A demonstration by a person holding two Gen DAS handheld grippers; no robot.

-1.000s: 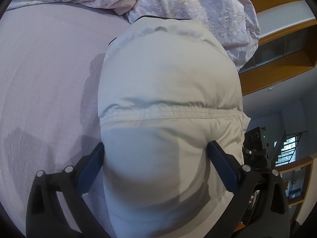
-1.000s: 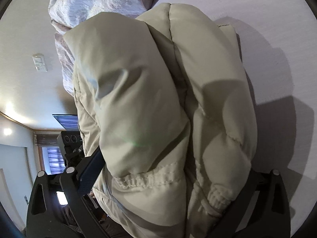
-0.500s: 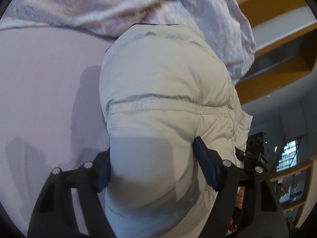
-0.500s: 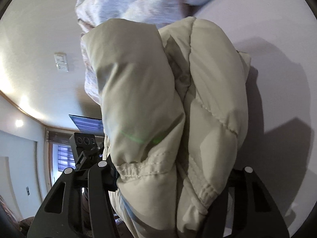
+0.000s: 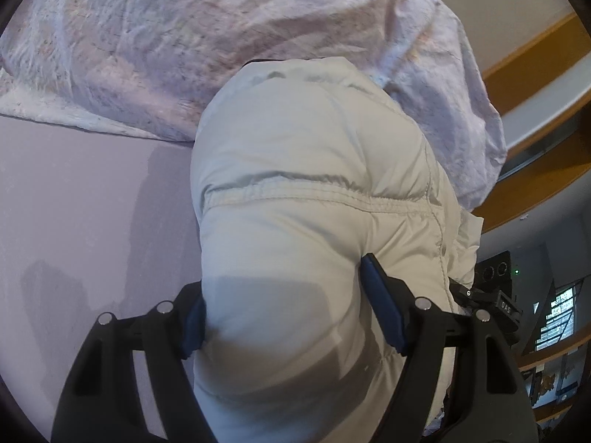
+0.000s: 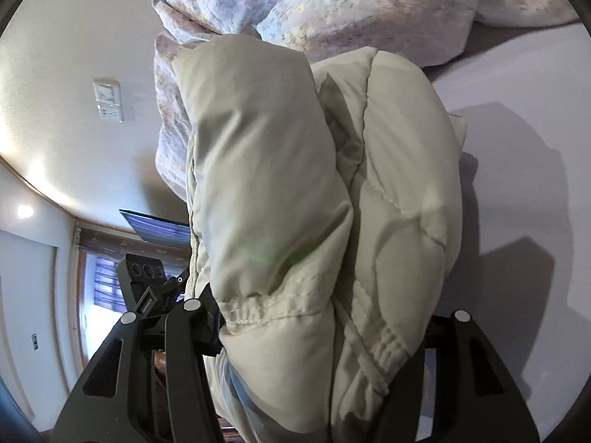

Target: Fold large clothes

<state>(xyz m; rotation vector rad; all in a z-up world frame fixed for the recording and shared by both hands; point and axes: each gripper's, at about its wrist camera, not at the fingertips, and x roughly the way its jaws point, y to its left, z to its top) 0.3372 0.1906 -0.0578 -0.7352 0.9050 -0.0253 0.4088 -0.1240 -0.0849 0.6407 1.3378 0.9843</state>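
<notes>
Pale, puffy quilted fabric fills the middle of both views: a bulky padded jacket point(image 5: 306, 199), folded into a thick roll, sits between the two grippers above the lilac bed sheet point(image 5: 81, 221). The left gripper point(image 5: 284, 313) has its fingers point(image 5: 384, 313) pressed into the near end of the bundle, the blue pads denting the padding on both sides, so it grips the jacket. From the other side, the right gripper point(image 6: 321, 332) clamps the same jacket point(image 6: 295, 192); its left finger is buried against an elastic hem, while the right finger is almost wholly covered by the overhanging fabric. The bundle blocks most of the bed in each view and casts dark shadows on the sheet point(image 6: 517, 147). Behind it lies a crumpled floral duvet point(image 5: 221, 44), which the far end of the jacket reaches or overlaps; whether they touch cannot be told. In the right wrist view the duvet point(image 6: 351, 3) sits at the top, with a wall switch panel point(image 6: 108, 100) and a dark screen point(image 6: 159, 227) to the left. Wooden shelving point(image 5: 535, 170) curves along the right edge of the left wrist view.
</notes>
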